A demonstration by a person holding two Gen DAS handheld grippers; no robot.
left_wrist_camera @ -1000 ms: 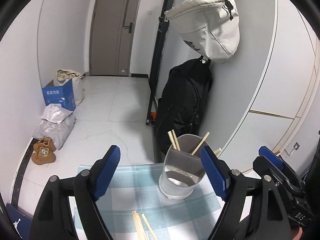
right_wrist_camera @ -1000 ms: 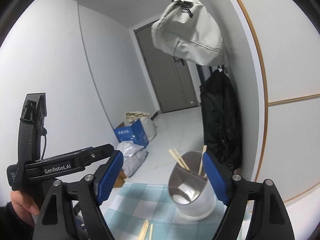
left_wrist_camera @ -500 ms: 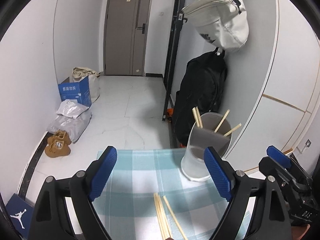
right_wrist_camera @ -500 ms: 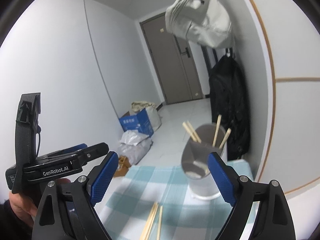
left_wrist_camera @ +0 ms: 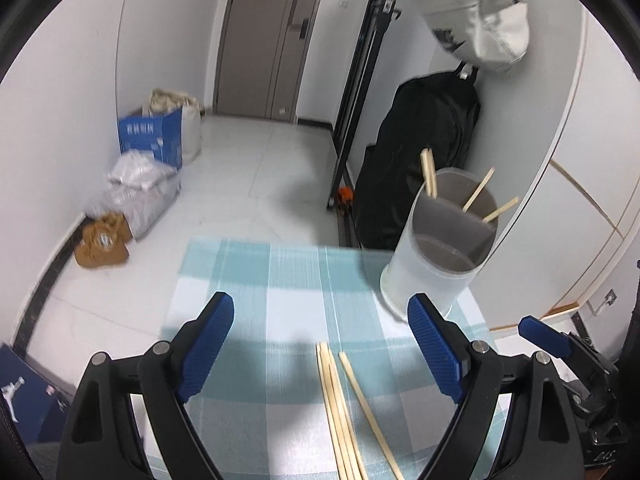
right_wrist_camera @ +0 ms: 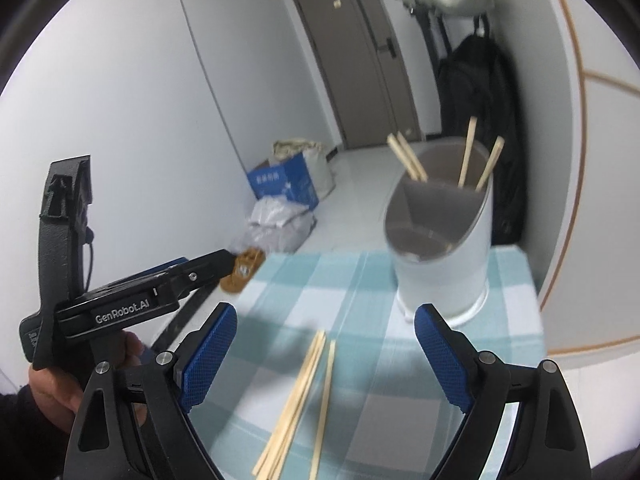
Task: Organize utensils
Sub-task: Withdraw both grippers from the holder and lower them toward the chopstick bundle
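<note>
A white utensil holder (left_wrist_camera: 434,252) with a grey inside stands at the far right of a blue-and-white checked cloth (left_wrist_camera: 248,280); several wooden chopsticks (left_wrist_camera: 430,170) stick out of it. It also shows in the right wrist view (right_wrist_camera: 442,264). Several loose chopsticks (left_wrist_camera: 340,412) lie on the cloth near me, also in the right wrist view (right_wrist_camera: 298,404). My left gripper (left_wrist_camera: 322,348) is open and empty above the cloth, the loose chopsticks between its fingers. My right gripper (right_wrist_camera: 326,354) is open and empty above the same chopsticks. The left gripper's body (right_wrist_camera: 120,304) shows at the right wrist view's left.
The table stands against a white wall panel (left_wrist_camera: 560,152) on the right. Beyond its far edge are a tiled floor, a black backpack (left_wrist_camera: 424,152), a hanging white bag (left_wrist_camera: 476,20), a blue box (left_wrist_camera: 150,140) and brown shoes (left_wrist_camera: 102,242).
Both grippers have tilted down and pulled back. The holder has shifted up and right in view, and more of the loose chopsticks on the cloth shows.
</note>
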